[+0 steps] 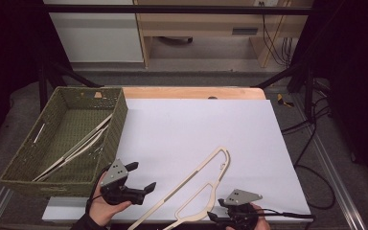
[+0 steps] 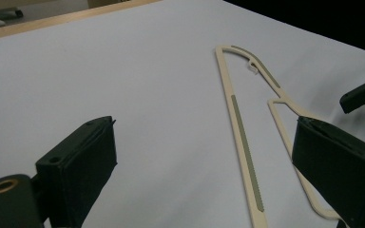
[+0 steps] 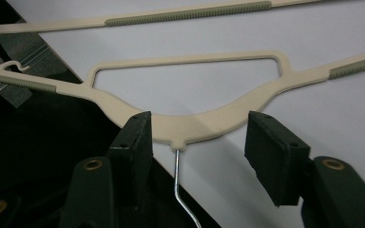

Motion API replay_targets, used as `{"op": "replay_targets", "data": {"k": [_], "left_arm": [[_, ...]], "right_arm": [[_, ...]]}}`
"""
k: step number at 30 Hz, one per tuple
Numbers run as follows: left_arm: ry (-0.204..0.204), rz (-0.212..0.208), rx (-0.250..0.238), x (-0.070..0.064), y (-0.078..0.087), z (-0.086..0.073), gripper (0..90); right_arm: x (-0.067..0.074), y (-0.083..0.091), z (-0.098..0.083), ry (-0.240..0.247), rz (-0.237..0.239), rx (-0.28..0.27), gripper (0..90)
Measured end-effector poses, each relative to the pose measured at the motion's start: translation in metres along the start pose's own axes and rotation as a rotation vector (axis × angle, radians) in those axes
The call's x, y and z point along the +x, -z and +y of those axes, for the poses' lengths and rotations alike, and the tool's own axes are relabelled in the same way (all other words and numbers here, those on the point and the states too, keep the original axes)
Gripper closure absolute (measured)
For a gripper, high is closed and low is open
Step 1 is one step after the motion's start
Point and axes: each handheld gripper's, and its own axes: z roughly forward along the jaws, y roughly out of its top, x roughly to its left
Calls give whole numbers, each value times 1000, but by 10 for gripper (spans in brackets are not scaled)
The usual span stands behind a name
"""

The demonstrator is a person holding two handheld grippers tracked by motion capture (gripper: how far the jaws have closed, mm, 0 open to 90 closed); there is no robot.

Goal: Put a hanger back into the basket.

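A cream plastic hanger [image 1: 187, 179] with grey-green grip strips lies flat on the white sheet [image 1: 196, 124], slanting from mid-table to the front edge. My right gripper [image 1: 215, 209] is at the front edge, at the hanger's neck. In the right gripper view its jaws [image 3: 197, 137] stand on either side of the hanger's neck [image 3: 195, 126], above the metal hook wire [image 3: 177, 175], with a gap at the right pad. My left gripper [image 1: 143, 176] is held open left of the hanger, nothing between its jaws [image 2: 204, 147]; the hanger [image 2: 240, 137] lies ahead to its right.
A woven olive basket [image 1: 120, 120] stands at the left and holds more cream hangers [image 1: 81, 143]. The sheet's front corner overhangs the dark table edge [image 3: 52, 142]. A wooden strip [image 1: 191, 92] runs along the far edge. Cables [image 1: 311, 124] trail at the right.
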Motion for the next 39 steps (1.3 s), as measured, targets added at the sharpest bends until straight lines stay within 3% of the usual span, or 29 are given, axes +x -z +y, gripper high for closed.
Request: {"op": "replay_targets", "data": {"k": [13,25,34,37,39], "left_arm": [[1,-8,-2,-2,-1,-1,76],[1,-22,24,-4,-7,-4,68],[2,-28,35,-6,-9,-5,71],[-1,-32,38,-8,-9,-5,71],[-2,-34,39,-10,-10,-5,72]], "right_arm": [[13,-9,-4,10,-3,45,636],[14,-13,-6,15,-18,81,781],[16,-11,-7,9,-40,116,859],[18,-12,-7,-13,-52,122,869],[16,-12,-7,6,-50,124,877]]}}
